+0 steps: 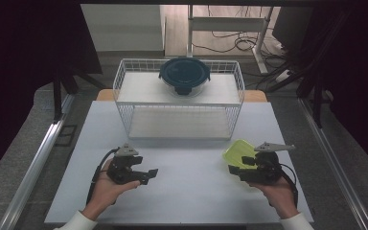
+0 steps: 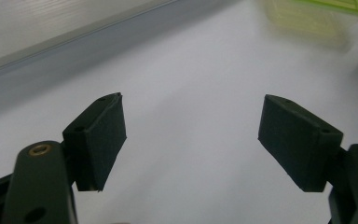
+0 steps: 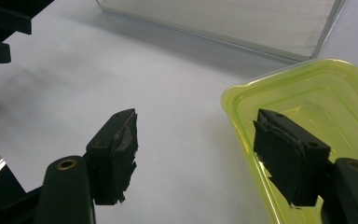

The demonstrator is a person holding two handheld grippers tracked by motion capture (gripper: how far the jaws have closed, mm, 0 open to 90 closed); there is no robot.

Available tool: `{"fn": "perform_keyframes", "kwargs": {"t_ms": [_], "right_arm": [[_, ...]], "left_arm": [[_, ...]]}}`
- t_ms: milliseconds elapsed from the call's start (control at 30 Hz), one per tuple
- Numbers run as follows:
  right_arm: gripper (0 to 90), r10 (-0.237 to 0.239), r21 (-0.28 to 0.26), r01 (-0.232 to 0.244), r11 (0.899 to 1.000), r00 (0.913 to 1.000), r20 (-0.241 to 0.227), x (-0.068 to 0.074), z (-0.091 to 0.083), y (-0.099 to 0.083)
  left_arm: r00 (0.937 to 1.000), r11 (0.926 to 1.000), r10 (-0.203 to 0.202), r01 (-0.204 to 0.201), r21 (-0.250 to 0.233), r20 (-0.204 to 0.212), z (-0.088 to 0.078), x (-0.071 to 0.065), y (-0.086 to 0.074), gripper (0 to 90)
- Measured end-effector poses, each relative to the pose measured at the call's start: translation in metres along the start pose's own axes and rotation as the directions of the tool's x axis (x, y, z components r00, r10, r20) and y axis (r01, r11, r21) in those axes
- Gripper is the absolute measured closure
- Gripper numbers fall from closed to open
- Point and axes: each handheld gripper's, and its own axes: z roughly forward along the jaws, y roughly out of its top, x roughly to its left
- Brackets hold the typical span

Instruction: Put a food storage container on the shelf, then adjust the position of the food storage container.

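A translucent yellow-green plastic tub (image 1: 236, 151) lies on the white table (image 1: 191, 191) at the front right. My right gripper (image 1: 235, 167) is low at its near edge and stands open. In the right gripper view the right gripper (image 3: 196, 154) straddles the wall of the tub (image 3: 307, 88), one pad over the tub's inside and the other over the bare table, neither pressing on it. My left gripper (image 1: 146, 175) is low over the table at the front left, open, with nothing between its jaws (image 2: 191, 140). The tub (image 2: 317, 14) lies beyond it.
A white wire rack (image 1: 179, 98) stands across the back of the table, its lower shelf (image 3: 223, 18) close ahead of both grippers. A round dark-blue lidded bowl (image 1: 184, 74) sits on its top shelf. Dark stands flank the table on both sides.
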Motion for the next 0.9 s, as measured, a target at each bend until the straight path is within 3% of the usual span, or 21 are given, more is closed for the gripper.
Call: {"fn": "perform_keyframes", "kwargs": {"t_ms": [300, 633, 900], "right_arm": [[32.3, 0.01, -0.009, -0.01, 1.0, 0.9998, 0.016, -0.009, -0.005, 0.0], [40.9, 0.069, -0.023, -0.069, 0.997, 0.9972, 0.027, -0.029, -0.01, 0.005], [46.4, 0.054, -0.023, -0.053, 0.998, 0.9972, 0.052, -0.034, -0.012, 0.012]], "left_arm": [[0.9999, 1.0, 0.007, -0.007, -0.002, -0.01, 0.003, 0.001, 0.001, 22.1], [0.9999, 0.9998, 0.014, -0.014, 0.012, -0.005, 0.007, 0.003, -0.001, 22.0], [0.9995, 0.9995, 0.026, -0.026, 0.018, -0.015, 0.006, 0.001, 0.002, 21.8]]}}
